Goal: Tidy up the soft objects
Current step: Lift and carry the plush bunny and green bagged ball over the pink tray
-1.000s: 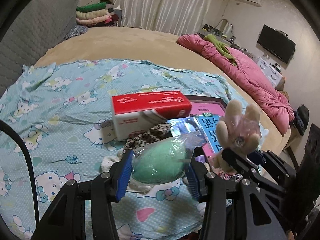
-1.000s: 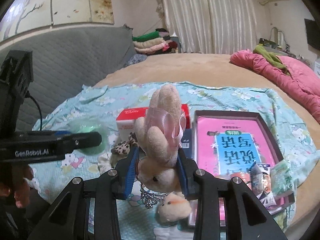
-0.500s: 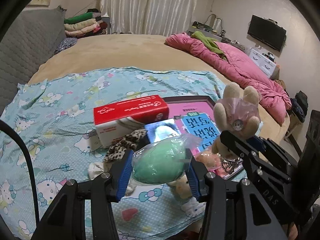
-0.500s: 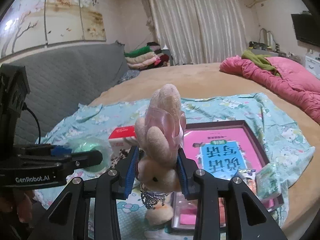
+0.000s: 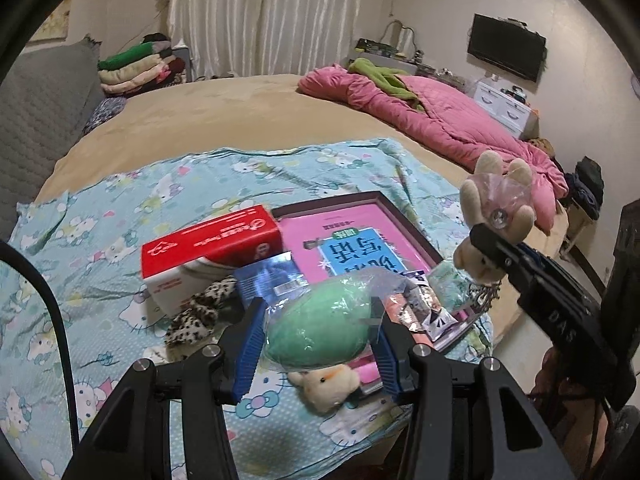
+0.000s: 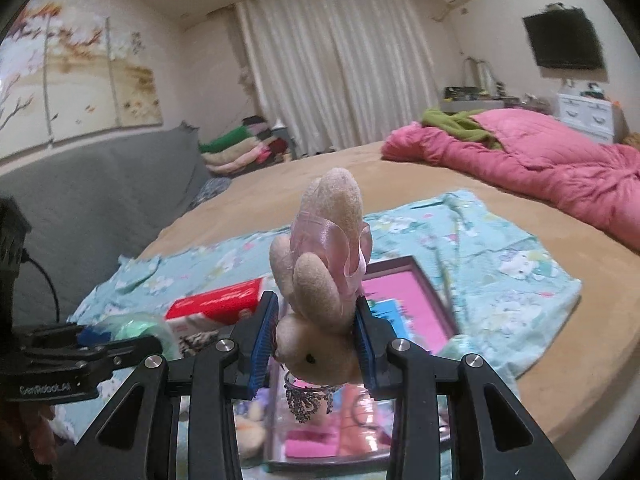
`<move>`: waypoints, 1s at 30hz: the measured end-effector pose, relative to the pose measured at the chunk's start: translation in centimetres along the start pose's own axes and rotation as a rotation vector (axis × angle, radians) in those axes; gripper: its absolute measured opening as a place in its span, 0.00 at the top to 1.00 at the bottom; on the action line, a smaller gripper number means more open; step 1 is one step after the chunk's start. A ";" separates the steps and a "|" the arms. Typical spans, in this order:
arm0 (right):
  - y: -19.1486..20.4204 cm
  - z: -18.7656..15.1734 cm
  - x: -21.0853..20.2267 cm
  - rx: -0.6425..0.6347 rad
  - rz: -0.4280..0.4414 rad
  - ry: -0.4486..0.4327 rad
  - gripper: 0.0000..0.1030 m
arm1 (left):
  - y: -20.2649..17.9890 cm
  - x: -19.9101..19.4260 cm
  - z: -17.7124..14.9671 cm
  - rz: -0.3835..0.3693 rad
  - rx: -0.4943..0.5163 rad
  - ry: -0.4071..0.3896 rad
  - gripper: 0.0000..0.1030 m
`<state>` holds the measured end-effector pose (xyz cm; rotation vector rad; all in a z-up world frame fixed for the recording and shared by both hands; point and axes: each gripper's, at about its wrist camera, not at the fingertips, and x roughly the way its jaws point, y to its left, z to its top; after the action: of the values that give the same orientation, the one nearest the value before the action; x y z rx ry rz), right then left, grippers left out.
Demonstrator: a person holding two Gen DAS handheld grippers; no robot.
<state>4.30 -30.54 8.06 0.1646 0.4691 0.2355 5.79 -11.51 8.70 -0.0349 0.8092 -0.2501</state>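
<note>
My left gripper is shut on a green egg-shaped soft toy in clear plastic wrap, held above the blue Hello Kitty cloth. My right gripper is shut on a beige plush bunny with a pink ribbon bow, raised above the pink tray; the bunny also shows in the left wrist view at the right. A small cream plush and a leopard-print soft item lie on the cloth below the left gripper.
A red and white tissue box and a dark-rimmed tray with a pink and blue book and small packets sit on the cloth. A pink quilt lies at the bed's far right. Folded blankets are stacked at the back left.
Both grippers have risen and pulled back from the cloth with their toys still held. The objects on the bed look lower and farther in both views.
</note>
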 end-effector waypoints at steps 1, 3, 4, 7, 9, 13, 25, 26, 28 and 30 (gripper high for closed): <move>-0.5 0.1 -0.1 0.008 -0.007 -0.002 0.64 | -0.2 0.1 0.1 -0.002 0.004 0.002 0.51; -1.4 0.2 -0.2 0.028 -0.024 -0.006 0.64 | -0.7 0.3 0.2 -0.005 0.012 0.006 0.52; -1.7 0.2 -0.2 0.036 -0.027 -0.006 0.64 | -0.9 0.4 0.2 -0.008 0.016 0.006 0.51; -2.5 0.2 -0.2 0.056 -0.041 -0.007 0.64 | -1.9 0.8 0.1 -0.013 0.034 0.015 0.51; -2.8 0.2 -0.2 0.061 -0.046 -0.007 0.64 | -2.4 1.3 -0.1 -0.016 0.044 0.026 0.52; -3.2 0.0 -0.2 0.072 -0.051 -0.001 0.64 | -3.4 2.8 -0.9 -0.030 0.061 0.067 0.51; -4.6 -0.8 0.8 0.096 -0.074 0.041 0.64 | -5.8 7.9 -3.4 -0.046 0.105 0.191 0.52; -4.7 -0.9 0.9 0.098 -0.074 0.045 0.63 | -5.9 8.2 -3.5 -0.046 0.110 0.199 0.52; -5.1 -1.0 1.1 0.103 -0.077 0.056 0.63 | -6.2 8.8 -3.7 -0.042 0.124 0.209 0.51; -5.3 -1.1 1.4 0.102 -0.077 0.066 0.63 | -6.4 9.4 -3.7 -0.043 0.129 0.221 0.52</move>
<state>5.93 -35.17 5.35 0.2388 0.5528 0.1419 8.00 -19.68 0.25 0.0982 1.0111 -0.3507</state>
